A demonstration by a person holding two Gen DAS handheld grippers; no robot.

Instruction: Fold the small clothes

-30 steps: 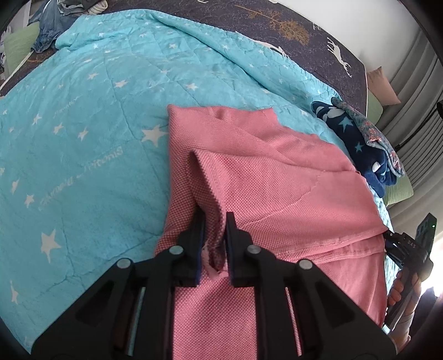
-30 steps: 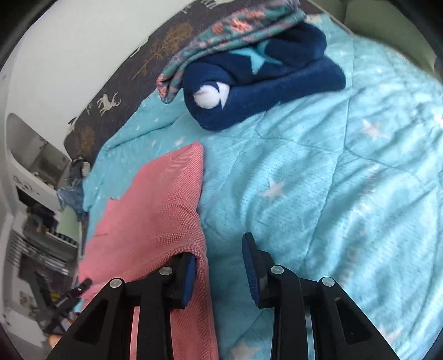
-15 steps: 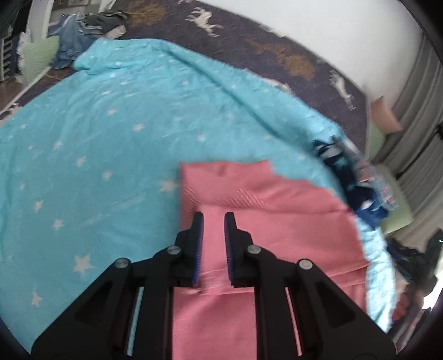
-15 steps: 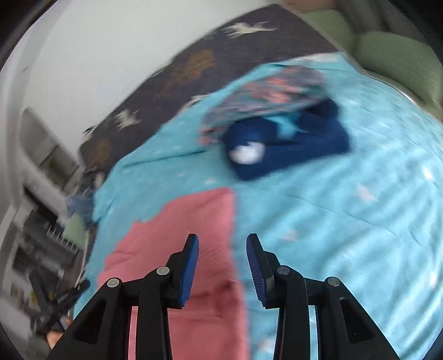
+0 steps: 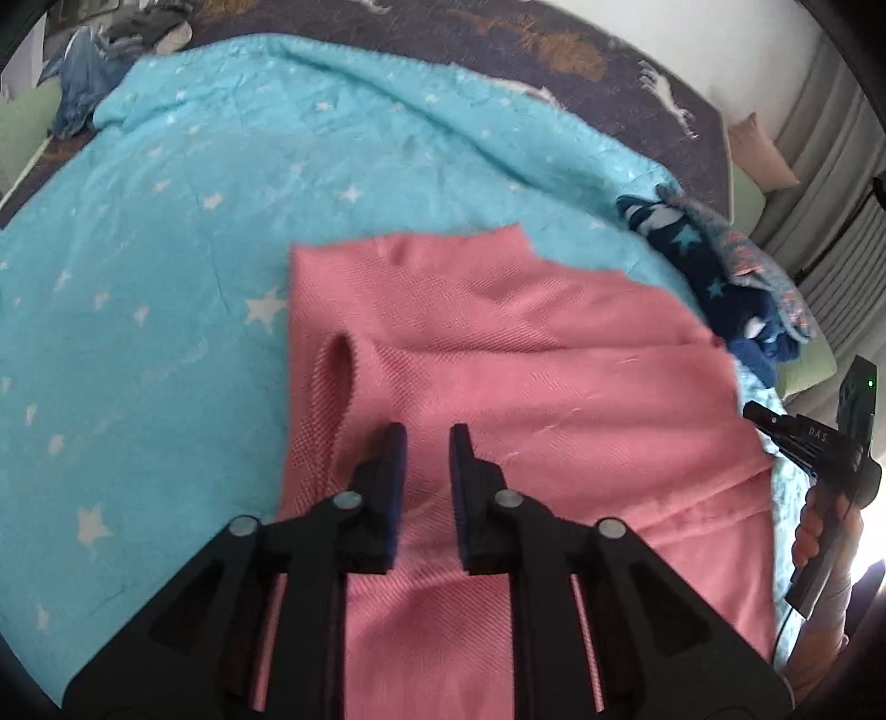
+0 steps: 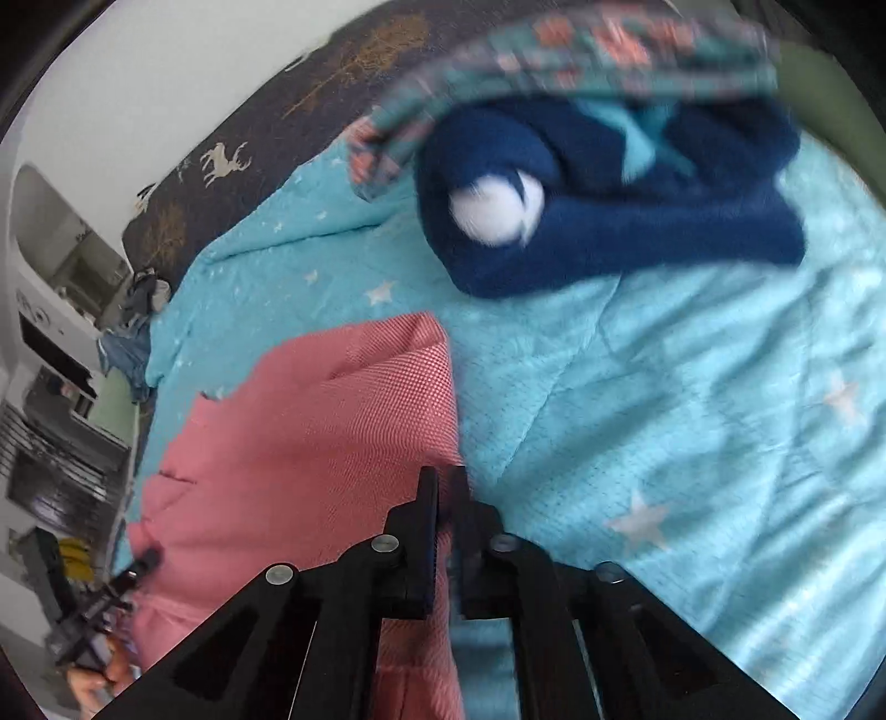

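Observation:
A pink woven garment (image 5: 526,360) lies spread on the turquoise star quilt (image 5: 166,277), with a folded layer on top and a small loop at its left edge. My left gripper (image 5: 426,443) hovers over the near part of it. Its jaws are opening, with nothing pinched between them. In the right wrist view the right gripper (image 6: 443,482) sits at the garment's (image 6: 310,443) right edge, its jaws closed together on that edge. A hand holds that gripper (image 5: 775,426) at the far right of the left wrist view.
A folded navy fleece (image 6: 609,221) under a floral cloth (image 6: 609,50) sits beyond the garment on the right. A dark deer-print sheet (image 5: 554,50) borders the quilt. Loose denim clothes (image 5: 83,83) lie far left. Shelves (image 6: 50,387) stand beside the bed.
The left gripper has let go of the raised fold, which now lies flat, and has drawn back. The right gripper has moved onto the garment's right edge and closed there.

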